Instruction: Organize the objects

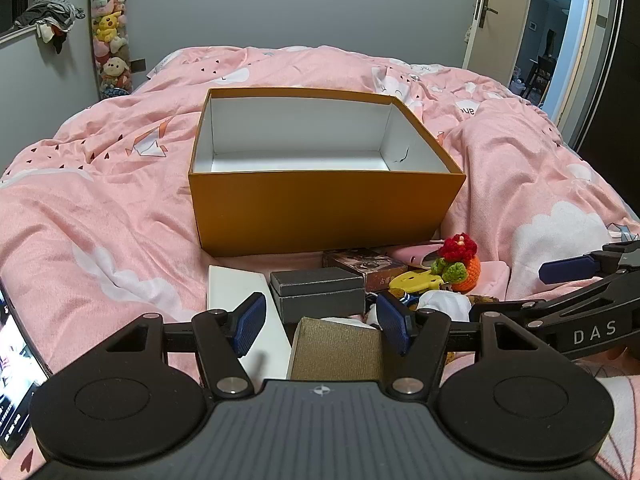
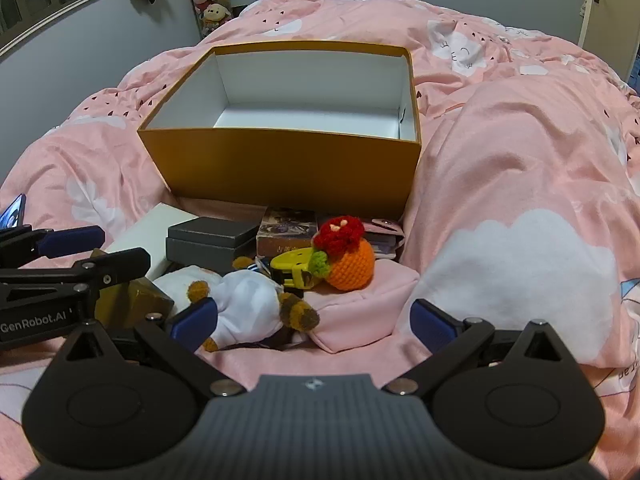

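An open orange box point(image 1: 320, 208) with a white, bare inside stands on the pink bed; it also shows in the right wrist view point(image 2: 280, 164). In front of it lies a pile: a dark grey box point(image 1: 320, 290), a flat white box point(image 1: 236, 280), a picture card box point(image 1: 360, 266), a crochet orange with red flower point(image 2: 348, 256), a yellow tape measure point(image 2: 292, 266), a white and brown plush point(image 2: 248, 300) and an olive box point(image 1: 336, 350). My left gripper point(image 1: 322, 326) is open, its fingers either side of the olive box. My right gripper point(image 2: 314, 322) is open over a pink pouch point(image 2: 360, 300).
A phone point(image 1: 16, 376) lies lit at the bed's left edge. A rumpled duvet ridge point(image 2: 520, 184) rises right of the box. A column of plush toys point(image 1: 110, 40) stands by the far wall. A door point(image 1: 496, 16) stands open at the right.
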The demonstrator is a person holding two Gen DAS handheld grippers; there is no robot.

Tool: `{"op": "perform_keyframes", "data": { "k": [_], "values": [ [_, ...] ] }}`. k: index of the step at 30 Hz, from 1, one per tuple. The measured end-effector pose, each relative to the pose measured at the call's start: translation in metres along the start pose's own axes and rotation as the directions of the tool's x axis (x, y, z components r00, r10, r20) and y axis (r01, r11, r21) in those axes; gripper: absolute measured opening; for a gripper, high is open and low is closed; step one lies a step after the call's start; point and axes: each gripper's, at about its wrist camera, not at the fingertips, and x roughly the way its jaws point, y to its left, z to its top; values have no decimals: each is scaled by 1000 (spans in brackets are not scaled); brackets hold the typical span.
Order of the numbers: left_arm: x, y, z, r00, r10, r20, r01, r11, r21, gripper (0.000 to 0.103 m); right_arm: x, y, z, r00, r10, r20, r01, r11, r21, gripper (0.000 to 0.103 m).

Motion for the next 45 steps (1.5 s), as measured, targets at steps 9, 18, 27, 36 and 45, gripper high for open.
{"op": "perform_keyframes", "data": {
  "k": [9,18,27,36,45],
  "values": [
    [0,0,0,999,41,4,-41,999,-35,74,1,0,0,1000,-1,-10,1,1000,5,102],
    [0,-2,-1,999,41,4,-41,999,-35,74,2,0,0,1000,-1,-13,1,1000,6,102],
    [0,-1,-1,999,42,4,-42,999,-34,74,4,-1,-1,1000,-3,-28,4,1000,12,102],
    [0,-1,-1,999,42,3,-42,999,-34,74,5,-1,0,999,-3,-36,3,1000,9,102],
    [0,-1,-1,999,43,3,-43,999,-34,74,6,-1,-1,999,0,-39,0,1000,10,102]
  ]
}}
